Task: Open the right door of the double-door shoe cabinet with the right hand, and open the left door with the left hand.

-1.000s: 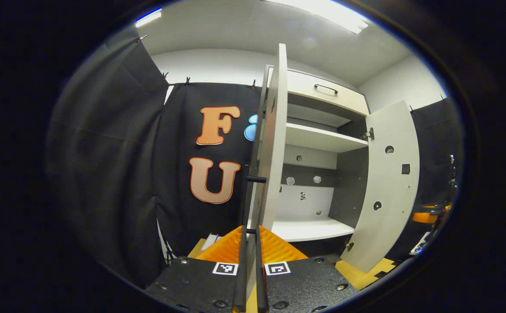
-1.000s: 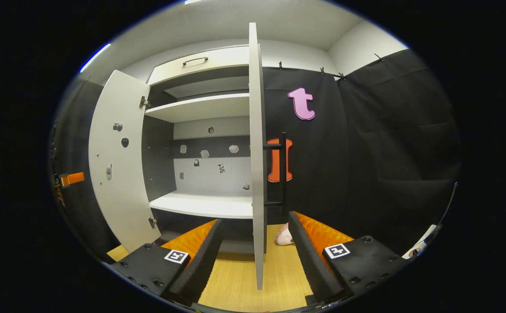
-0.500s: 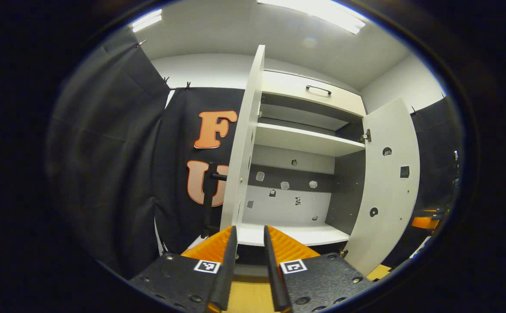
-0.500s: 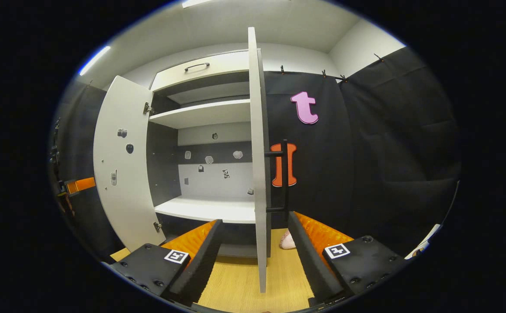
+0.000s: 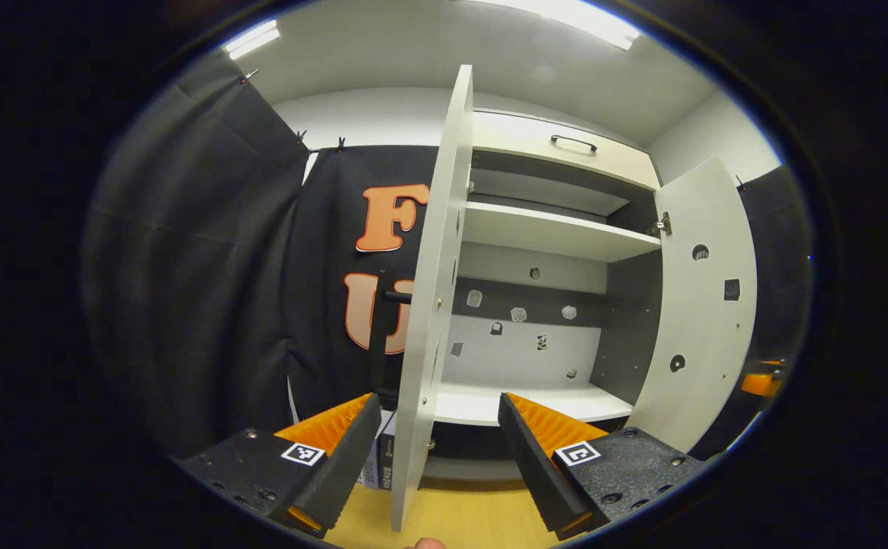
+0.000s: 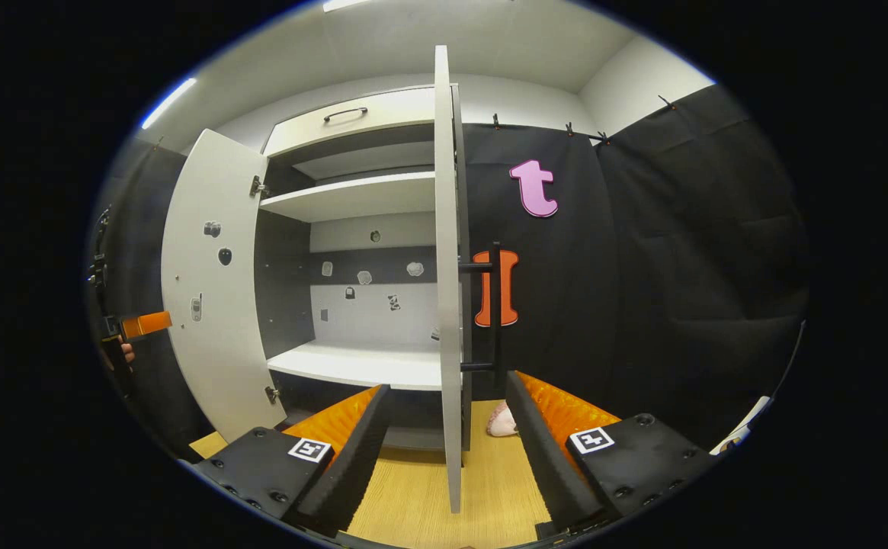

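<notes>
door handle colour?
Black bar handle on the right door; clearest in the right gripper view.

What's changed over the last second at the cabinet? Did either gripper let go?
The left gripper let go: its jaws, nearly shut on the left door's edge a second ago, now stand wide apart with the edge free between them. The right gripper stayed open, straddling the right door's edge. Both doors remain swung open, shelves unchanged.

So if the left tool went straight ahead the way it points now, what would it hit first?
Probably the left door: its free edge stands between the open fingers of the left tool. Depth is unclear; the door's edge may slip between them.
</notes>
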A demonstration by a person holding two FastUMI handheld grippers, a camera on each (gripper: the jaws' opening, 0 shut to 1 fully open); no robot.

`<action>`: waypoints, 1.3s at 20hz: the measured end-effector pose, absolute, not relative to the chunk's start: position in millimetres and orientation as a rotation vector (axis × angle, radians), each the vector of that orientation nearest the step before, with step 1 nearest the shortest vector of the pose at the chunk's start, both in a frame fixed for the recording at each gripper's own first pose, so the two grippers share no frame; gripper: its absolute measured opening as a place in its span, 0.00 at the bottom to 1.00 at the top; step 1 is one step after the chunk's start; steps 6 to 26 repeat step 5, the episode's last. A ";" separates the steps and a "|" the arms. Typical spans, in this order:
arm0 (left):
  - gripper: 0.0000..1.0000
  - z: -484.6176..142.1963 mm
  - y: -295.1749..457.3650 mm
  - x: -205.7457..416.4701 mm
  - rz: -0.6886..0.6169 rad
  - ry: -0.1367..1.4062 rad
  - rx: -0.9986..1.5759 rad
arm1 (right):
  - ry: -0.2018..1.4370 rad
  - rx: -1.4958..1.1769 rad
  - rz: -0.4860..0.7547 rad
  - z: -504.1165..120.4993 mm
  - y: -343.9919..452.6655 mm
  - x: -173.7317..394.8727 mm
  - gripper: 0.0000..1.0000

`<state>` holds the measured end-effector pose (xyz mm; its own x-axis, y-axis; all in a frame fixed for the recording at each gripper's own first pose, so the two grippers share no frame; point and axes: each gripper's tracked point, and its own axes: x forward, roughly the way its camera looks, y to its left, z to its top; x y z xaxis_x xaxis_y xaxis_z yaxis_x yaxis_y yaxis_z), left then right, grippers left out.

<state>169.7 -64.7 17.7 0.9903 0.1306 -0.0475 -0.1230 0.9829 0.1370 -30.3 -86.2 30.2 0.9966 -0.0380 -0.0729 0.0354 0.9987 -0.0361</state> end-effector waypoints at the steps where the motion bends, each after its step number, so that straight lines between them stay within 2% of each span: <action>1: 0.95 19.9 -63.5 169.7 0.136 0.051 0.148 | 0.074 -0.031 -0.034 29.3 -84.9 -29.4 0.98; 4: 0.94 20.4 -66.7 170.0 0.126 0.044 0.141 | 0.072 -0.015 -0.024 28.7 -82.2 -27.1 0.98; 5: 0.97 21.4 -66.7 170.0 0.124 0.042 0.136 | 0.071 -0.011 -0.023 29.2 -81.6 -26.2 0.98; 26: 0.97 21.4 -66.7 170.0 0.124 0.042 0.136 | 0.071 -0.011 -0.023 29.2 -81.6 -26.2 0.98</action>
